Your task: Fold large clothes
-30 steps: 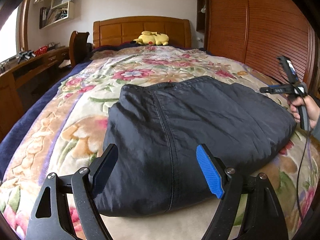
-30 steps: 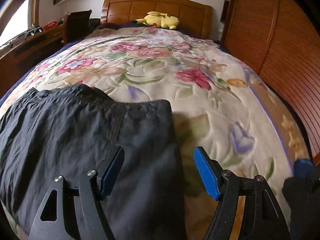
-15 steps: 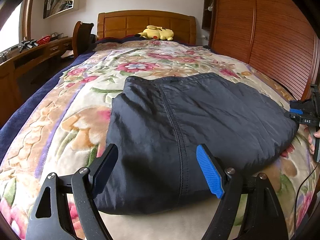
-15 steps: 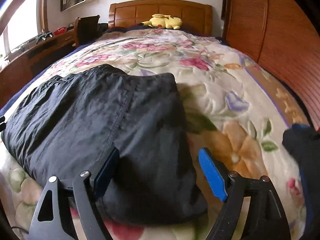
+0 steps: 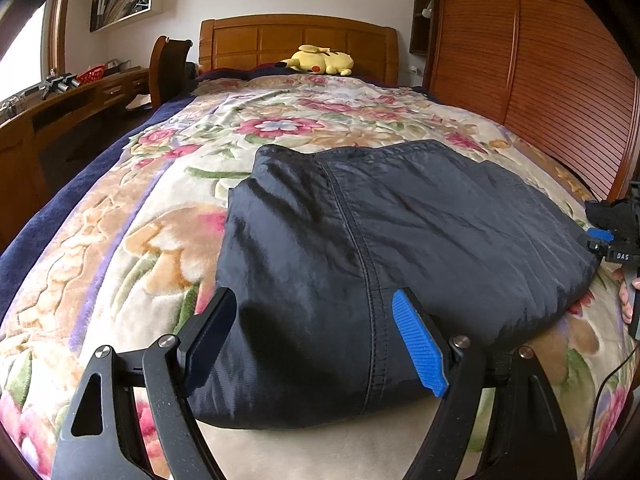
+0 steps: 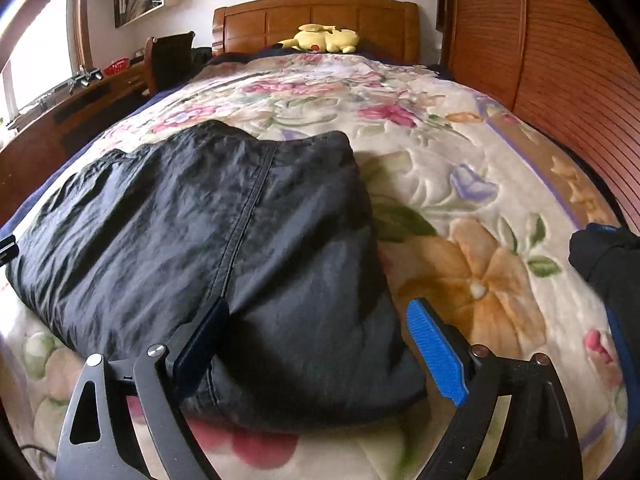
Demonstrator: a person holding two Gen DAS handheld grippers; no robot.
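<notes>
Sitting folded at the middle of both views is the dark garment [image 5: 400,248], a thick rectangular bundle with a stitched seam running down its top, lying on the floral bedspread [image 5: 120,240]. Starting at the left of the left wrist view: the left gripper [image 5: 316,344] hangs low over the near left end of the bundle, jaws released and spread, fabric showing between them but neither pad pressing on it. Moving across to the far right edge of that frame, the right gripper [image 5: 608,240] peeks in beside the bundle's right end, with a person's hand [image 5: 626,300] just below it. In the right wrist view its jaws are opening, spread astride the near right corner of the garment, nothing pinched. At the right edge there, a second dark item [image 6: 600,264] lies apart from the bundle; what it is, I can't tell. By my read, the folding looks done or nearly so: edges are tucked, the stack is compact. What may remain is one more halving or a tidy-up, and possibly that other piece.
</notes>
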